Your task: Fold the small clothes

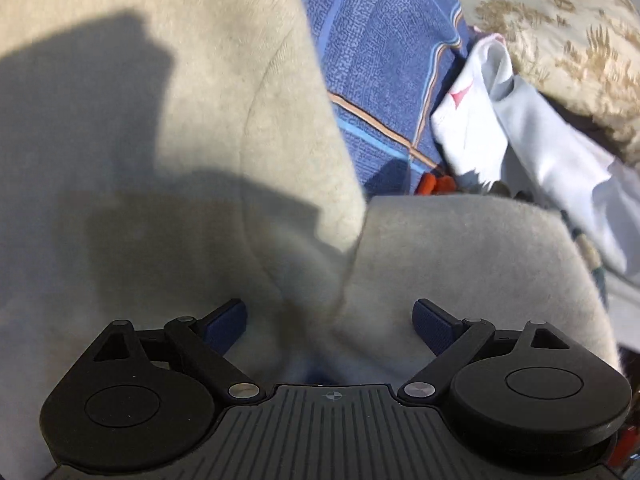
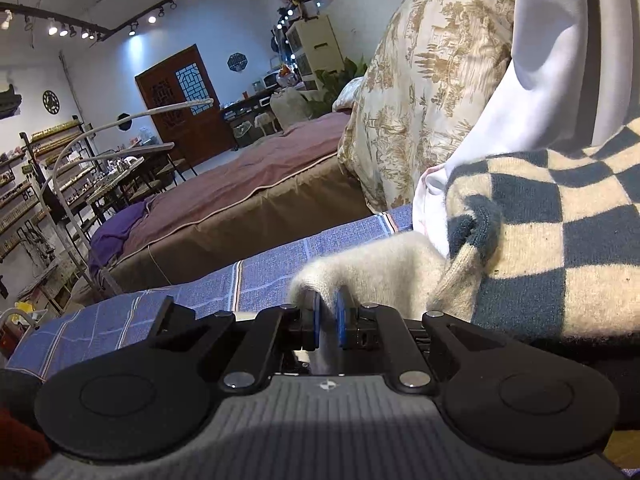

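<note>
A cream fleece garment (image 1: 168, 168) fills most of the left wrist view, spread on a blue plaid sheet (image 1: 380, 60), with one part folded over at the lower right. My left gripper (image 1: 330, 320) hovers just over it, jaws wide apart, nothing pressed between the blue pads. In the right wrist view my right gripper (image 2: 329, 316) is shut on an edge of the same cream garment (image 2: 360, 272), which bunches up between its blue pads. A dark-and-cream checkered knit (image 2: 560, 232) lies right beside that grip.
A white cloth (image 1: 520, 140) lies crumpled to the right of the cream garment, and a beige patterned quilt (image 2: 420, 80) is heaped behind it. The blue sheet (image 2: 160, 312) runs to the bed's edge at left; beyond stands another bed (image 2: 240, 184) and shelving.
</note>
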{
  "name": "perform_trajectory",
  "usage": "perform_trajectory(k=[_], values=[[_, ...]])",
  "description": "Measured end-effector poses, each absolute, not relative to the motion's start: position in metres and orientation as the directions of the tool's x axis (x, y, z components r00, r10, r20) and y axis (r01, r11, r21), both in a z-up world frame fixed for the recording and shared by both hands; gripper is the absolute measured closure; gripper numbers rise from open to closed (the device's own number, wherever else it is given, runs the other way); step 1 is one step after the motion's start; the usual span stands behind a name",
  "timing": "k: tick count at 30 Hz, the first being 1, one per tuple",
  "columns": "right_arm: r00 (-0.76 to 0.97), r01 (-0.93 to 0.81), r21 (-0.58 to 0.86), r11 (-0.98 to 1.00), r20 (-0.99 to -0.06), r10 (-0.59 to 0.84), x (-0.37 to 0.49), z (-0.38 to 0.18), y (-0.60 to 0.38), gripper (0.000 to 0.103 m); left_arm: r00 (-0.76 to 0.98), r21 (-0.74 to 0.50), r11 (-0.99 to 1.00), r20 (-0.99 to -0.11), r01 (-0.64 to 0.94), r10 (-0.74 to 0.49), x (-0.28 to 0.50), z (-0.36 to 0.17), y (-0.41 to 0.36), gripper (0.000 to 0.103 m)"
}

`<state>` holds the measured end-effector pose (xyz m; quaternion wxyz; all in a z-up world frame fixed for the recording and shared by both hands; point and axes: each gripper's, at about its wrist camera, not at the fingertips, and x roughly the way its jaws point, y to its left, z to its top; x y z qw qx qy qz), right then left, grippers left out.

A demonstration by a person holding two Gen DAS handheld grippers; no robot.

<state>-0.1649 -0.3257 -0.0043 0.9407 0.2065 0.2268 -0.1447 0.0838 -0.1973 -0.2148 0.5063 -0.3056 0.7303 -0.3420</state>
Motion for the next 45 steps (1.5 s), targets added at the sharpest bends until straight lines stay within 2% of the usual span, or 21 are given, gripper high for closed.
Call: perform_trajectory(k=[2,3,7,11,15,18,22,25,28,29,30,31,32,35,40,43,45], values=[[0.851,0.372,0.323,0.870,-0.493,-0.181,-0.167,-0.007,-0.325,0.091,-0.291,-0.830,0.539,-0.486,-0.142,-0.824,0.082,-0.213,-0.204,0.000],[0.849,0.377,0.323,0.868,-0.496,-0.184,-0.168,-0.008,-0.325,0.091,-0.297,-0.830,0.544,-0.493,-0.121,-0.818,0.081,-0.207,-0.208,0.000],[0.844,0.397,0.326,0.858,-0.497,-0.201,-0.175,-0.012,-0.327,0.091,-0.358,-0.802,0.582,-0.588,0.137,-0.726,0.083,-0.172,-0.220,0.000],[0.835,0.421,0.336,0.843,-0.507,-0.215,-0.180,-0.018,-0.332,0.091,-0.258,-0.824,0.556,-0.564,0.109,-0.785,0.108,-0.152,-0.195,0.000],[0.817,0.442,0.338,0.831,-0.535,-0.217,-0.186,-0.030,-0.331,0.091,-0.272,-0.811,0.577,-0.580,0.099,-0.768,0.123,-0.165,-0.215,0.000],[0.795,0.462,0.325,0.825,-0.563,-0.224,-0.189,-0.037,-0.329,0.091,-0.339,-0.829,0.556,-0.543,0.066,-0.769,0.108,-0.188,-0.244,0.000],[0.768,0.497,0.314,0.809,-0.593,-0.242,-0.195,-0.045,-0.331,0.091,-0.273,-0.773,0.619,-0.631,0.138,-0.727,0.085,-0.199,-0.268,0.000],[0.745,0.534,0.324,0.781,-0.618,-0.252,-0.199,-0.053,-0.336,0.090,-0.275,-0.774,0.614,-0.630,0.152,-0.726,0.070,-0.201,-0.283,0.000],[0.735,0.555,0.338,0.760,-0.627,-0.258,-0.203,-0.059,-0.339,0.090,-0.261,-0.746,0.615,-0.666,0.255,-0.699,0.059,-0.193,-0.295,0.000],[0.731,0.563,0.344,0.752,-0.631,-0.259,-0.204,-0.062,-0.340,0.090,-0.280,-0.744,0.611,-0.668,0.268,-0.690,0.055,-0.194,-0.296,0.008],[0.727,0.574,0.357,0.737,-0.636,-0.258,-0.205,-0.065,-0.341,0.089,-0.305,-0.732,0.620,-0.681,0.283,-0.665,0.052,-0.197,-0.299,0.029],[0.725,0.584,0.373,0.721,-0.640,-0.255,-0.206,-0.069,-0.343,0.088,-0.307,-0.707,0.637,-0.707,0.306,-0.637,0.049,-0.198,-0.299,0.035],[0.722,0.590,0.385,0.709,-0.645,-0.250,-0.206,-0.071,-0.344,0.088,-0.294,-0.700,0.634,-0.713,0.328,-0.636,0.048,-0.195,-0.297,0.036],[0.723,0.581,0.373,0.724,-0.645,-0.248,-0.204,-0.070,-0.342,0.088,-0.238,-0.731,0.601,-0.677,0.322,-0.696,0.057,-0.176,-0.279,0.036],[0.749,0.515,0.335,0.789,-0.624,-0.224,-0.194,-0.060,-0.332,0.087,-0.039,-0.734,0.574,-0.627,0.363,-0.778,0.099,-0.110,-0.212,0.037],[0.773,0.437,0.306,0.846,-0.609,-0.179,-0.177,-0.051,-0.318,0.087,0.122,-0.712,0.604,-0.606,0.359,-0.786,0.118,-0.071,-0.137,0.038],[0.789,0.353,0.276,0.894,-0.601,-0.126,-0.162,-0.047,-0.305,0.088,0.232,-0.673,0.663,-0.623,0.328,-0.747,0.122,-0.052,-0.080,0.038]])
